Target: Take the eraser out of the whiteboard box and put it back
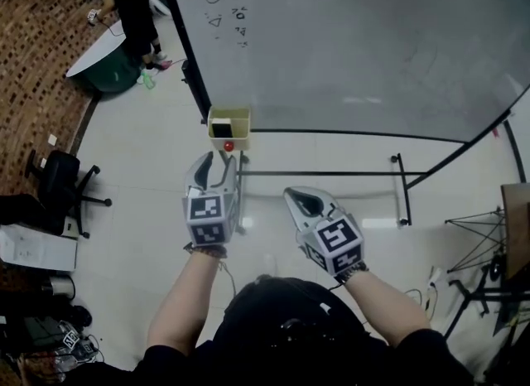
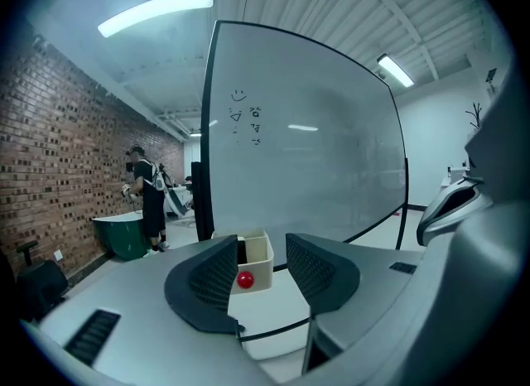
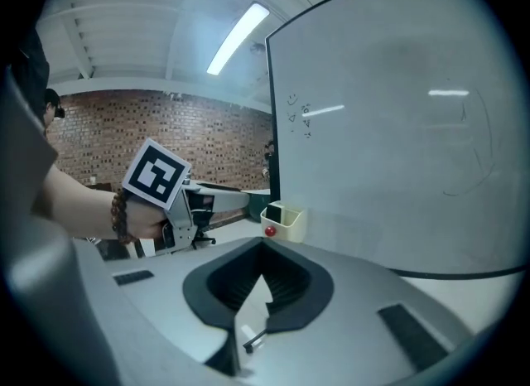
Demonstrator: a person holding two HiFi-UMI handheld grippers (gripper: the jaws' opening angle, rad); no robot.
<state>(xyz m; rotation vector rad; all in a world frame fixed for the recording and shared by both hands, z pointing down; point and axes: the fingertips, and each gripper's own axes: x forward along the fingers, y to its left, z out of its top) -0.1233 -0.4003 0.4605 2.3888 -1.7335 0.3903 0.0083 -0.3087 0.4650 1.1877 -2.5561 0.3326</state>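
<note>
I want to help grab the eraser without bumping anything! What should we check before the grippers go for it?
1. Eraser sits in the box: ok.
2. Left gripper has its jaws apart with nothing between the pads: ok.
3. Right gripper is empty, jaws together: ok.
4. Box lined up with the left gripper's gap: ok.
5. Left gripper has reached the box: not ok, they are clearly apart.
6. Box fixed firmly to the whiteboard: cannot tell.

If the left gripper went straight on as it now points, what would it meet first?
Most likely the cream plastic box on the black-framed whiteboard, framed between the open jaws of the left gripper; depth is unclear.
</note>
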